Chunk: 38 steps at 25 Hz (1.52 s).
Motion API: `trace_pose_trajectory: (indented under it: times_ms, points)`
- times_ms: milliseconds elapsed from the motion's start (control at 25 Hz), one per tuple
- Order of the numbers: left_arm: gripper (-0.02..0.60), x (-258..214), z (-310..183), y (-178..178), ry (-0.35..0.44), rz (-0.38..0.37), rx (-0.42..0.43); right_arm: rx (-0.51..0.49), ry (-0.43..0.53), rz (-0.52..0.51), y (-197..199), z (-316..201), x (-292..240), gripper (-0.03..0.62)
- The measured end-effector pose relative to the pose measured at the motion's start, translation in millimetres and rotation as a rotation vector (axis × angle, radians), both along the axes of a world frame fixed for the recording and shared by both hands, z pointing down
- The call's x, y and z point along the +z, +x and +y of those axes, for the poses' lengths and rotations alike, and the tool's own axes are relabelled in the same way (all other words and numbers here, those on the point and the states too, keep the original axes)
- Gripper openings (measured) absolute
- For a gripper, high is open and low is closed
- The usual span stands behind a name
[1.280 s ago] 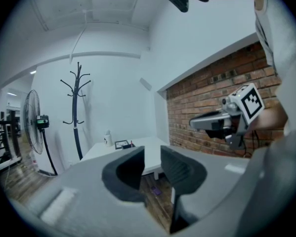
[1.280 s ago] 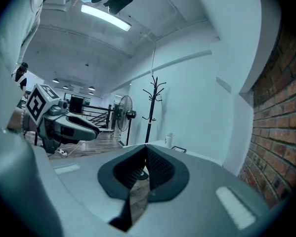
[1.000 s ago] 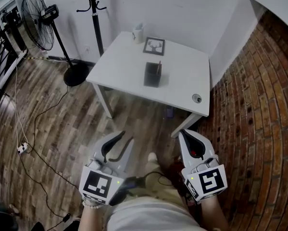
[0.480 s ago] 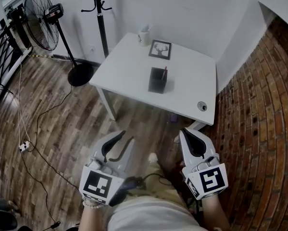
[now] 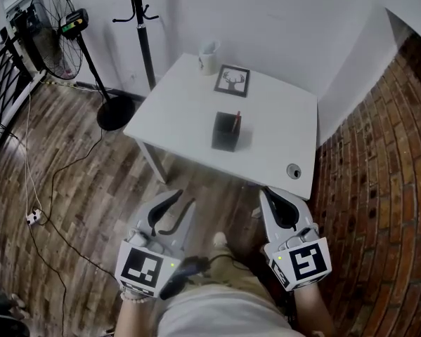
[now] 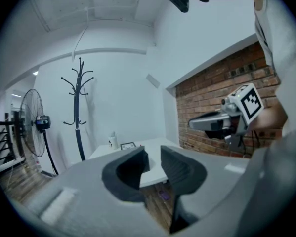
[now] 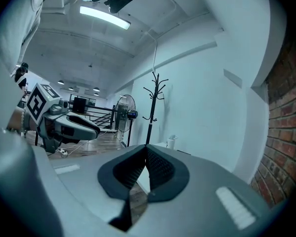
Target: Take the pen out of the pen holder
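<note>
A black square pen holder stands mid-table on the white table. A pen with a reddish tip sticks up from its right corner. Both grippers hang low in the head view, short of the table's near edge and over the wooden floor. My left gripper is open, its dark pads apart with nothing between them. My right gripper is shut and holds nothing; in the right gripper view its jaw tips meet. The holder is hidden behind the jaws in both gripper views.
A white mug and a framed deer picture sit at the table's far side, and a small round object lies near its front right corner. A fan and a coat stand stand left. A brick wall runs along the right.
The table and the pen holder have come closer and sit lower in the head view. Both grippers keep their places in that view, with the jaws unchanged.
</note>
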<state>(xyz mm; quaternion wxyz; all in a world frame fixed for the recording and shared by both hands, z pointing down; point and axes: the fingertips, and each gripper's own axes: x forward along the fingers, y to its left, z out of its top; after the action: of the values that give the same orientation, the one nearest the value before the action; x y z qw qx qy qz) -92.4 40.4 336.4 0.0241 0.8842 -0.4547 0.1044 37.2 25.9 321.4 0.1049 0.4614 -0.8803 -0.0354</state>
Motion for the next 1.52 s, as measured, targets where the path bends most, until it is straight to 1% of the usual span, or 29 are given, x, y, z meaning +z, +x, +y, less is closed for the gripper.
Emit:
trace_pose_trajectory:
  times_ms: [600, 880, 1160, 1320, 1520]
  points:
    - [0.091, -9.3, -65.2, 25.2, 0.004, -0.018, -0.024, -0.032, 0.007, -0.023, 21.4, -68.9, -7.7, 0.003]
    - [0.091, -7.9, -93.3, 40.7, -0.004, -0.026, -0.032, -0.038, -0.007, -0.031, 37.8, -97.2, -3.0, 0.003]
    - [0.091, -3.8, -113.8, 53.6, -0.022, -0.034, -0.040, -0.051, -0.020, -0.039, 48.9, -118.6, 0.6, 0.003]
    - [0.091, -3.3, -128.1, 62.3, -0.005, -0.052, -0.034, -0.057, -0.026, -0.047, 56.7, -128.8, 4.3, 0.003]
    - [0.091, -0.9, -142.3, 76.8, -0.026, -0.045, -0.039, -0.066, -0.036, -0.050, 68.4, -140.9, 9.0, 0.003]
